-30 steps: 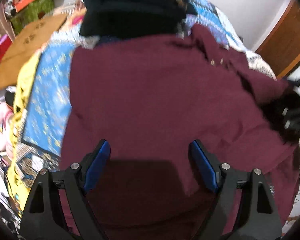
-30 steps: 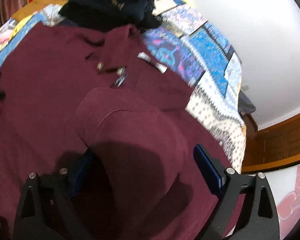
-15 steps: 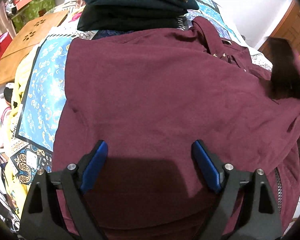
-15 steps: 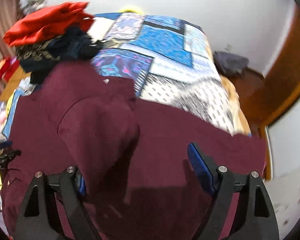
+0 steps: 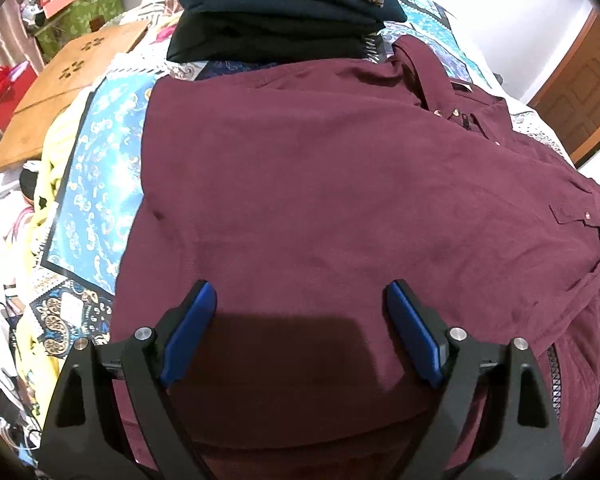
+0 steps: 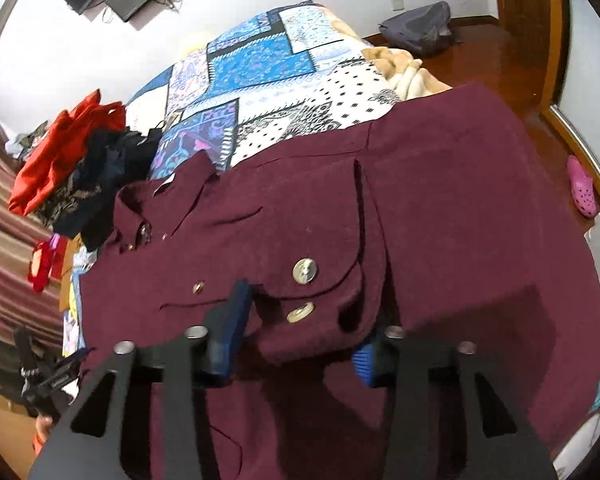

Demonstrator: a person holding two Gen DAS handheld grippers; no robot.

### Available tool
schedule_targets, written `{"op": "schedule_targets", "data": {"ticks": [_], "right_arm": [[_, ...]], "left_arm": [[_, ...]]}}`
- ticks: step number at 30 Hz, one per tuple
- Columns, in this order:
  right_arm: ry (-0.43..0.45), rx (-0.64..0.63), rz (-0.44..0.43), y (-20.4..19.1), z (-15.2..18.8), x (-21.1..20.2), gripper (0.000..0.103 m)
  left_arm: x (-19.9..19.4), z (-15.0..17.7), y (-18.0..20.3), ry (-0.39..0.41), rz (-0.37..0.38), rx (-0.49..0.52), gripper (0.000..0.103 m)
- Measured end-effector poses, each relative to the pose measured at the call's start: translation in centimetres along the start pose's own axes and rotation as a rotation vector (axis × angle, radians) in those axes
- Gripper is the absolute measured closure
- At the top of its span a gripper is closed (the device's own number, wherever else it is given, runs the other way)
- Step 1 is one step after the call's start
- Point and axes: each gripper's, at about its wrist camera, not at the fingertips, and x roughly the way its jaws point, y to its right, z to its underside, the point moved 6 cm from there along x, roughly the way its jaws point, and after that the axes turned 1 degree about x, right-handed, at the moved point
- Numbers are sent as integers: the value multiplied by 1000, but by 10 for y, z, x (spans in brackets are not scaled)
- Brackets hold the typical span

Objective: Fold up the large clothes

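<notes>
A large maroon jacket [image 5: 340,200] lies spread across the patterned bed quilt [image 5: 96,184], collar toward the far side. My left gripper [image 5: 300,332] is open and empty just above the jacket's near part. In the right wrist view the same jacket [image 6: 440,220] shows its collar, buttons and a buttoned cuff [image 6: 320,292]. My right gripper [image 6: 300,336] is open, and the cuff end of the folded sleeve lies between its blue pads [image 6: 236,320]. The pads are not closed on it.
A stack of folded dark clothes [image 5: 284,4] sits at the jacket's far edge, with a red garment [image 6: 60,152] on top. The quilt [image 6: 260,64] extends beyond. A wooden board [image 5: 68,88] and clutter lie left; a wooden floor, a bag [image 6: 416,28] and a pink shoe [image 6: 582,190] lie right.
My right gripper carried the sleeve across the jacket and laid it down, then turned, and now sits over the cuff. My left gripper stayed open, shifting slightly. The jacket lies flatter.
</notes>
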Motion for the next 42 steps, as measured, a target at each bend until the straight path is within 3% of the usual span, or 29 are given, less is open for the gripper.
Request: {"op": "schedule_targets", "data": {"ticks": [2, 3, 7, 12, 18, 20, 21, 23, 30, 35, 42], "right_arm": [[20, -8, 6, -2, -1, -4, 87], [30, -14, 9, 0, -4, -7, 90], [67, -27, -6, 1, -9, -22, 91], [39, -92, 83, 2, 7, -20, 86], [61, -38, 104, 27, 15, -47, 70], [89, -15, 121, 37, 13, -62, 53], [105, -1, 131, 42, 13, -69, 49], [159, 47, 160, 60, 11, -90, 42], [251, 273, 190, 133, 23, -132, 41], [235, 470, 185, 183, 55, -132, 41], [179, 696, 94, 217, 97, -100, 41]], "left_arm": [[-5, -2, 3, 9, -10, 23, 15], [-10, -4, 6, 16, -10, 37, 15], [-29, -13, 23, 59, 9, 94, 15], [-49, -21, 50, 116, 35, 166, 15], [-59, -32, 82, 141, 47, 248, 15], [-63, -38, 92, 157, 46, 271, 15], [-65, -41, 97, 165, 48, 279, 15], [-70, -48, 108, 182, 58, 290, 15], [-78, -63, 138, 213, 104, 310, 15], [-73, -65, 154, 205, 127, 316, 15], [-62, -63, 165, 181, 125, 318, 15]]}}
